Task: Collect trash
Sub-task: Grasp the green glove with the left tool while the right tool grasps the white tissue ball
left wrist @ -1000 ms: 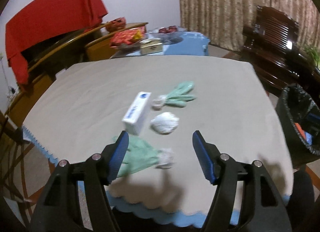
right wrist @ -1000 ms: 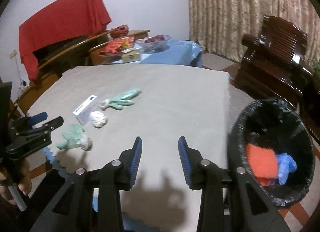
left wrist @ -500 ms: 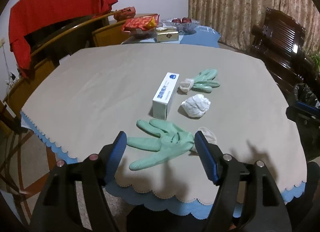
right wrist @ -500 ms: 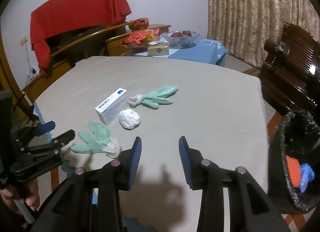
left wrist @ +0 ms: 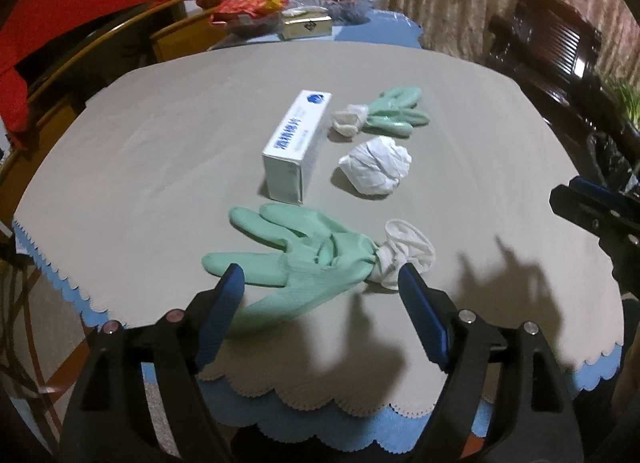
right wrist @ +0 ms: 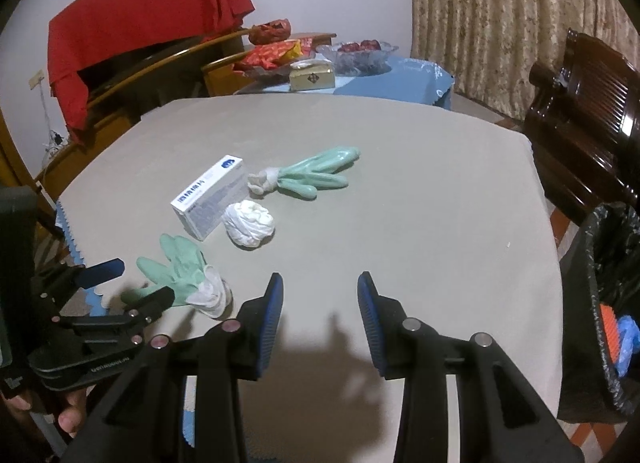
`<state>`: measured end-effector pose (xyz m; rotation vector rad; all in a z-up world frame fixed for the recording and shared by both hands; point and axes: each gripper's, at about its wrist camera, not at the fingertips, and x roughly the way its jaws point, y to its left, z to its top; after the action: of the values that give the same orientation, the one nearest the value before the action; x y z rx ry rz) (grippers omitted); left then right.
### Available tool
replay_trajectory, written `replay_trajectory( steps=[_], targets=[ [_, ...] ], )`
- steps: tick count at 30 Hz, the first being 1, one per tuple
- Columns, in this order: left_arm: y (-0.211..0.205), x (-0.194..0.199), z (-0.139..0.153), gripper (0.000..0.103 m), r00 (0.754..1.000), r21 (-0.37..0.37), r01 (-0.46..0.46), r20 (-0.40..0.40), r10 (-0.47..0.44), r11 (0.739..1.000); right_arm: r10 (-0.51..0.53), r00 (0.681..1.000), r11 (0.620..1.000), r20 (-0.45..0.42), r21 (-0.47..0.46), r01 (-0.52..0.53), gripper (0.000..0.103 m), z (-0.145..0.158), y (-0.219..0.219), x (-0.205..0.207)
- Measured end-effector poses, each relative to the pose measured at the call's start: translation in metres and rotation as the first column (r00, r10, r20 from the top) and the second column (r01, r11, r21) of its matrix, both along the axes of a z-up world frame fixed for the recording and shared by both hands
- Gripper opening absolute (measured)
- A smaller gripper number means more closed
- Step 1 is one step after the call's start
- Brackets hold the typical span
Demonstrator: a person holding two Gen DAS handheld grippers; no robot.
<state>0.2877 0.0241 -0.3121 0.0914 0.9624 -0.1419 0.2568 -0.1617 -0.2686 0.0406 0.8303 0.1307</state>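
Tablecloth [left wrist: 168, 151] in beige covers the whole work surface, and your four pieces of trash lie on it in a loose cluster left of its middle. Off the table's right edge, at about 3 o'clock in the right wrist view, stands the black-lined bin [right wrist: 600, 263], already holding something orange and something blue.

Biggest of the trash is the near green glove [left wrist: 308, 255], spread flat by the front edge with its white cuff bunched at 3 o'clock. It looks limp and light, so it will drape and trail; pinch it at the gathered wrist where the fabric is thickest, not at a single finger.

Next comes the white box [left wrist: 298, 145], just beyond the glove at 12 o'clock. It looks like thin, light card that could crush; take it across its narrow width with a gentle squeeze.

The far green glove [left wrist: 394, 113] lies at 1 o'clock from the box, fingers together, cuff toward the box; again the cuff is your handle.

Smallest is the crumpled white wad [left wrist: 376, 169], between the two gloves and just beside the box. Soft and nearly weightless, it should compress anywhere you bite.

Your left gripper [left wrist: 320, 291] hovers over the near glove with its jaws wide apart, straddling the palm and holding nothing. Your right gripper [right wrist: 320, 299] is likewise spread and empty above bare cloth.
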Motion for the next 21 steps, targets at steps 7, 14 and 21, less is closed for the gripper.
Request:
replay_trajectory(
  steps=[7, 14, 21],
  targets=[
    [-0.002, 0.013, -0.018, 0.079, 0.997, -0.001, 0.038, -0.073, -0.038, 0.999, -0.006, 1.000, 1.000, -0.016, 0.010, 0.007, 0.038, -0.009, -0.001, 0.011],
    [0.002, 0.030, -0.028, 0.087, 0.997, 0.003, 0.034, -0.076, -0.034, 0.999, 0.000, 1.000, 1.000, -0.027, 0.006, 0.000, 0.038, -0.014, 0.005, 0.019],
    [0.008, 0.049, -0.034, 0.095, 0.998, -0.028, 0.015, -0.064, -0.017, 0.999, -0.002, 0.999, 1.000, -0.037, -0.006, 0.002, 0.038, -0.021, 0.007, 0.029]
  ],
)
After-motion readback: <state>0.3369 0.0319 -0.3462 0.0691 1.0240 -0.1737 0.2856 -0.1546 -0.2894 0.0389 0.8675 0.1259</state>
